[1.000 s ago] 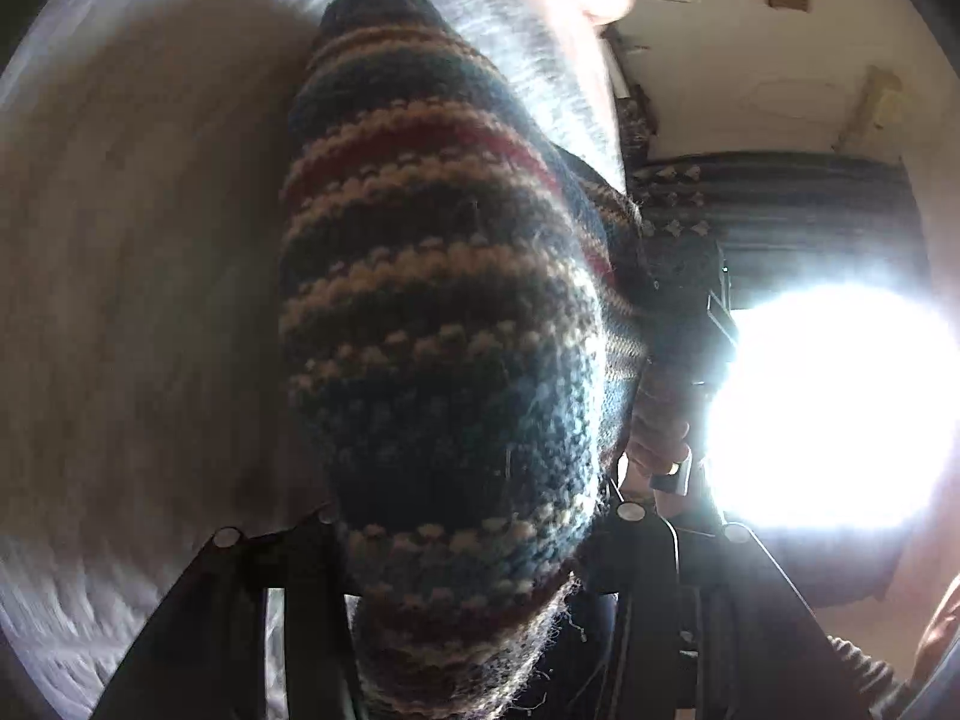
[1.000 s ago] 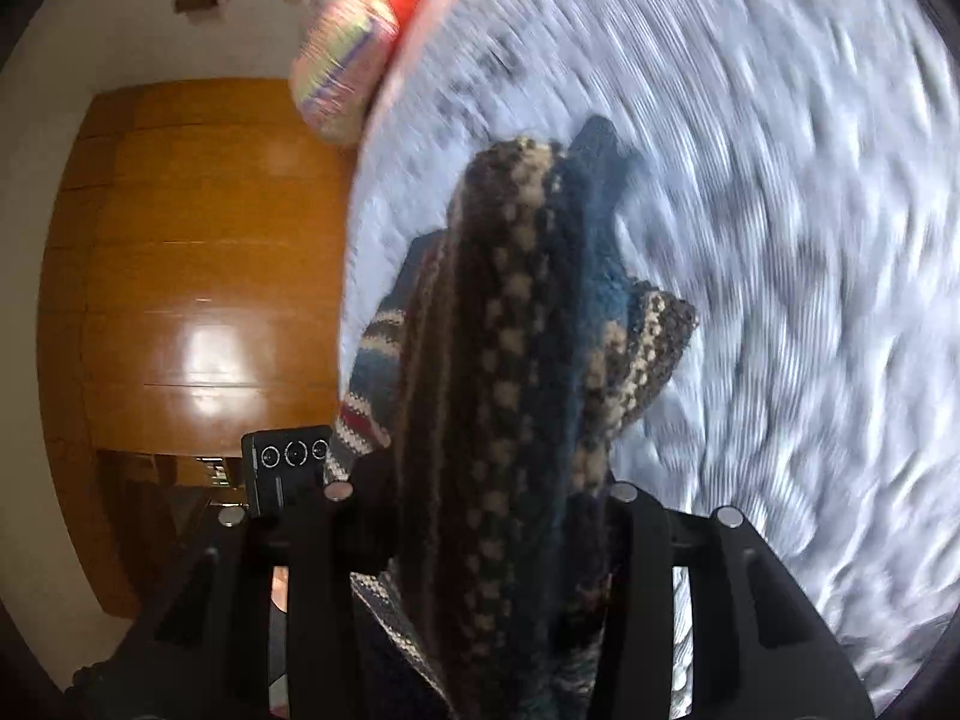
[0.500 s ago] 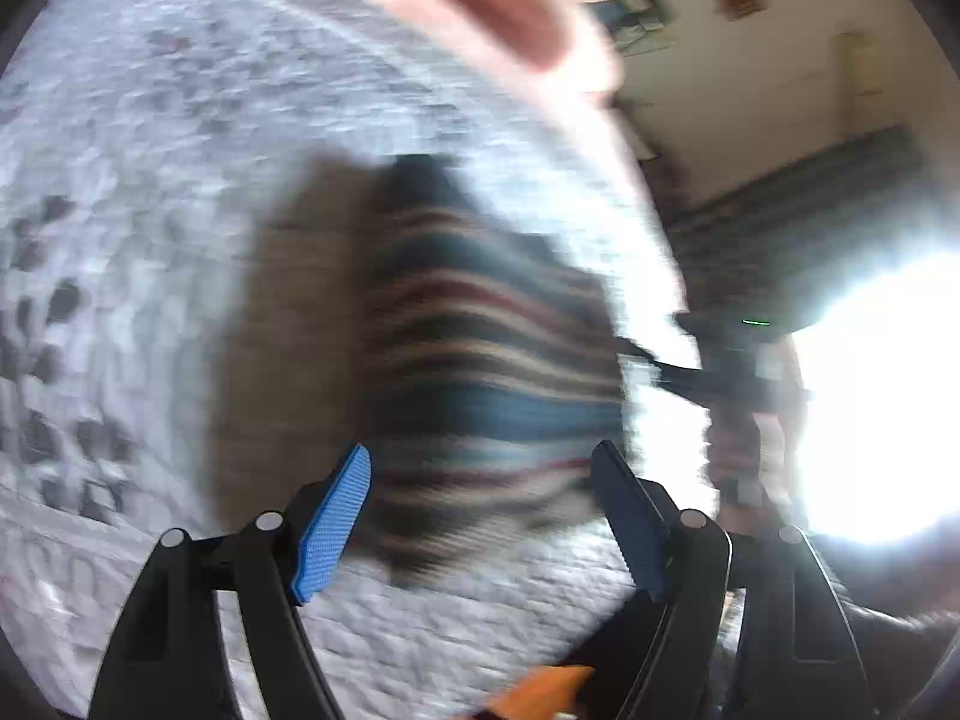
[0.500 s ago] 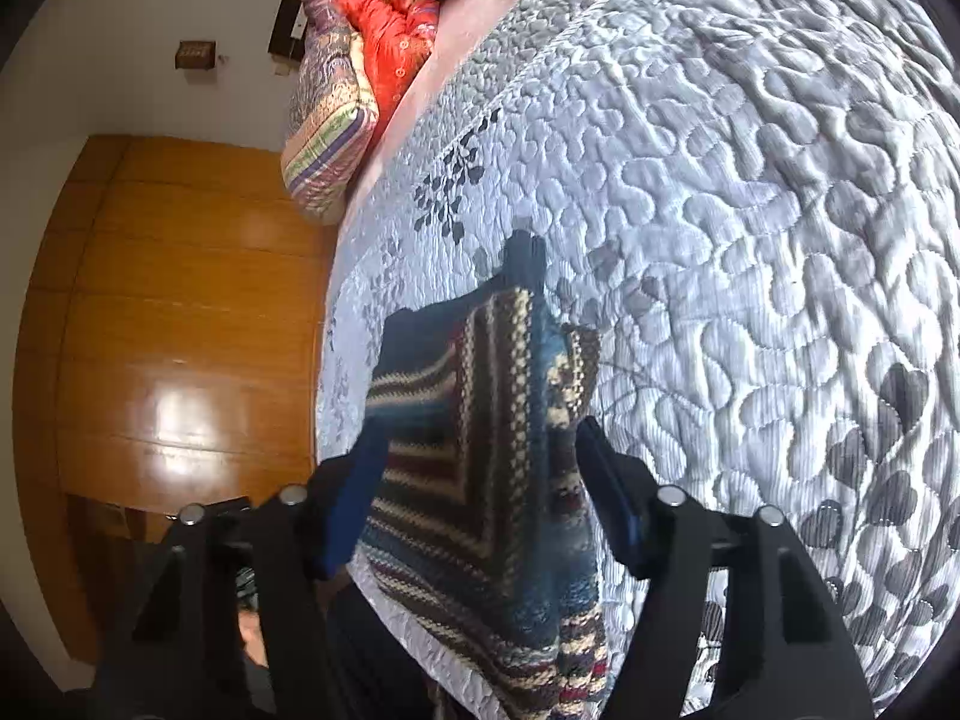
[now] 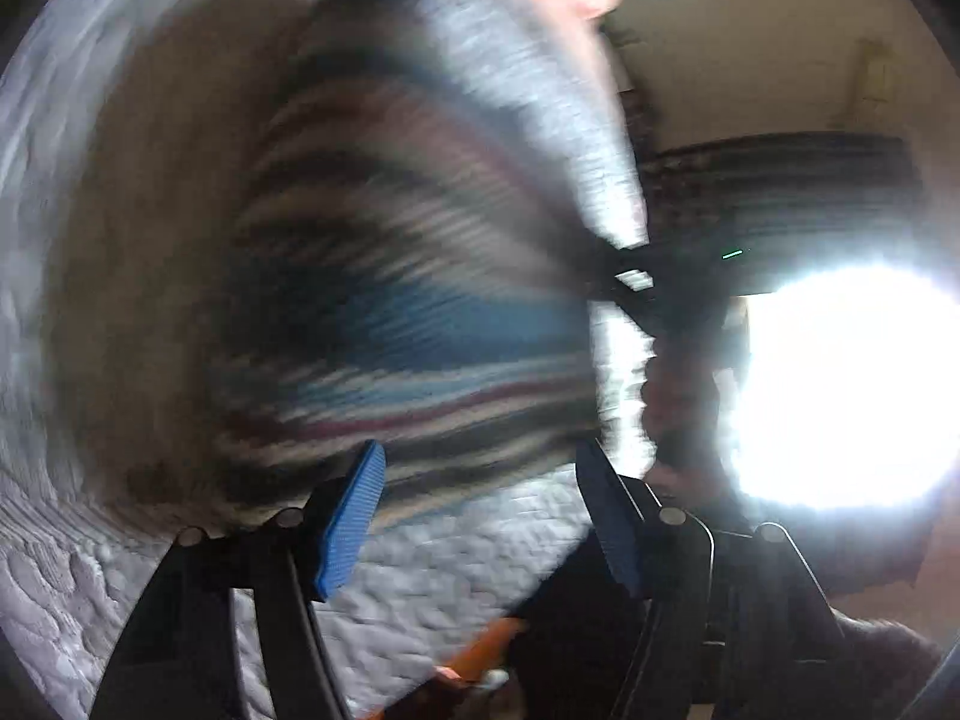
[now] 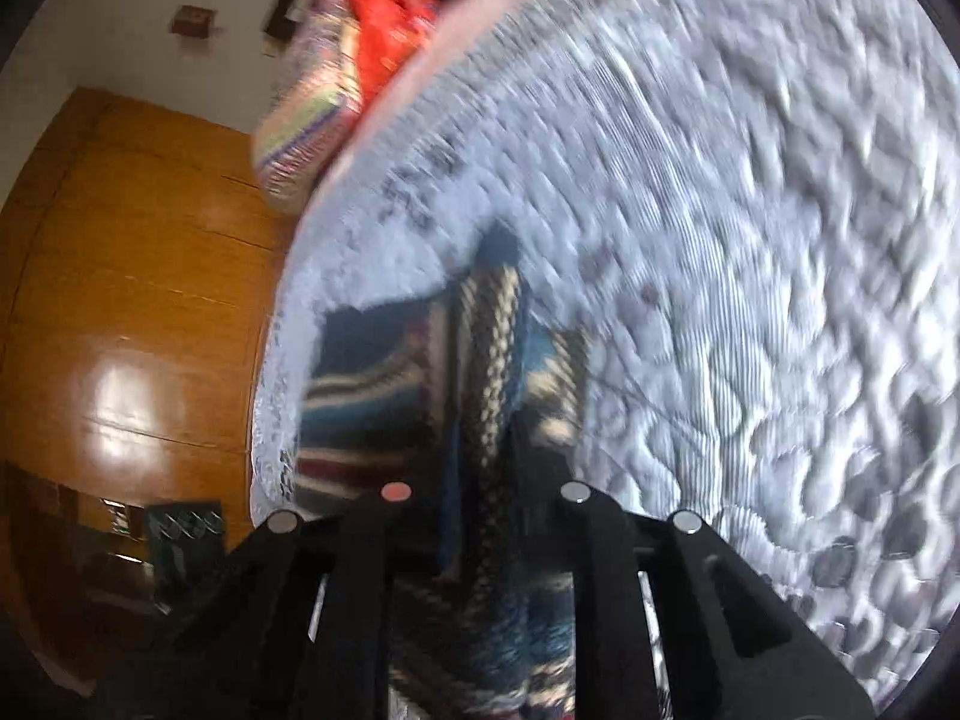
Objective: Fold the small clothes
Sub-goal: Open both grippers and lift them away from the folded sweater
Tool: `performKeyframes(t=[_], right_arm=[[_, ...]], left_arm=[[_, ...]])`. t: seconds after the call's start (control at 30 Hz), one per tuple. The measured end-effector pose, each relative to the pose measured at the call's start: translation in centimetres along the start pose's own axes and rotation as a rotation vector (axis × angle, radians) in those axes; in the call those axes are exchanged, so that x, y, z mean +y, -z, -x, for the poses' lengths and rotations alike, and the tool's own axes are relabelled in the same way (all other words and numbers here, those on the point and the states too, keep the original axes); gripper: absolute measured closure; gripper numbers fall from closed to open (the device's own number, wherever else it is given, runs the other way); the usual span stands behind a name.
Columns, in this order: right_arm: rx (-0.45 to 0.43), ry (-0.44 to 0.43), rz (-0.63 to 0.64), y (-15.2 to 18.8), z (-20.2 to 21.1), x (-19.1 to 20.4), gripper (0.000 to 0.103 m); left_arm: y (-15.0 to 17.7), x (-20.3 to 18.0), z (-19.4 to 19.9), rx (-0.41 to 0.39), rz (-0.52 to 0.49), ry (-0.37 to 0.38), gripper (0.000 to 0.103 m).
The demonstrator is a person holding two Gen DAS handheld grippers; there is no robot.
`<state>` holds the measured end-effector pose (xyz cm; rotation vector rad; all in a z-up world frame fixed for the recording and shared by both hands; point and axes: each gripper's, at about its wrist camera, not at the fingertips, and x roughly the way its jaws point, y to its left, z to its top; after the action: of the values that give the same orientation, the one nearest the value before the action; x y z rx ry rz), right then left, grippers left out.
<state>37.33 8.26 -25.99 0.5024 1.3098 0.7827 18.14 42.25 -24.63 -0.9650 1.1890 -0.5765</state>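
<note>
Quilted grey bed (image 6: 750,240), wooden wardrobe (image 6: 138,276), my left hand-held gripper (image 5: 480,516) spread empty, my right hand-held gripper (image 6: 486,498) clamping striped knit garment (image 6: 492,360).

Both views are smeared by motion blur and bent by fisheye distortion at the dark rims. The left view is blown out by window glare (image 5: 840,384) (lower right); a dull sheen is seen on the door (image 6: 120,384).

bare quilt (image 6: 750,240) beyond, striped knit (image 6: 360,396) ahead
</note>
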Motion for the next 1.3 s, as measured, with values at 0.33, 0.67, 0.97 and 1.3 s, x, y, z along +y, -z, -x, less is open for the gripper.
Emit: performKeyframes(t=[0.33,0.67,0.97,1.3], right_arm=[[0.122,0.112,0.055,-1.7,-4.3,-0.2,0.101],[0.234,0.201,0.262,3.9,-2.3,4.0,0.103],[0.195,0.234,0.318,7.6,1.7,7.2,0.094],[0.157,0.428,0.349,10.8,2.7,8.4,0.095]], left_arm=[[-9.6,3.8,-2.2,-0.042,-0.051,-0.238,0.047],[-5.2,0.1,-1.2,-0.019,-0.154,-0.259,0.043],[-2.5,-3.1,0.5,-0.03,-0.223,-0.249,0.045],[1.4,-3.2,0.5,-0.04,-0.199,-0.342,0.036]])
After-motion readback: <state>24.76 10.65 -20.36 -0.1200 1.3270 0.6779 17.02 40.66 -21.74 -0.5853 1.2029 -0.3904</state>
